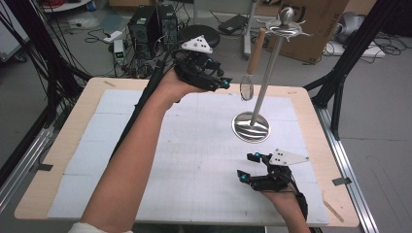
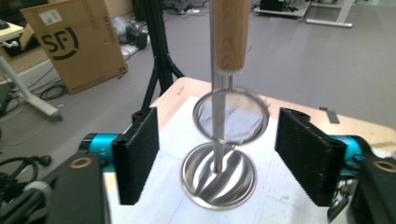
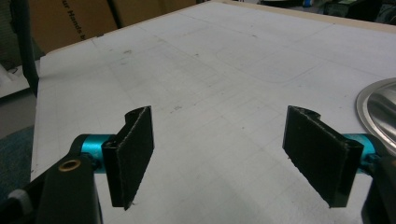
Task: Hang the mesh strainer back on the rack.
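White table (image 1: pixel 145 160), strainer (image 2: pixel 231 116) hanging, left tool (image 2: pixel 217 156) open

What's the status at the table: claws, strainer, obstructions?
Left claw open, facing strainer, not gripping. Right claw open, empty. Strainer hangs on stand. Nothing in the way.

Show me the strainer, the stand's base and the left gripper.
strainer (image 2: pixel 230 122): left gripper view, mesh bowl.
stand's base (image 1: pixel 250 127): high view, shiny round foot.
left gripper (image 1: pixel 224 81): high view, between the jaws' tips.
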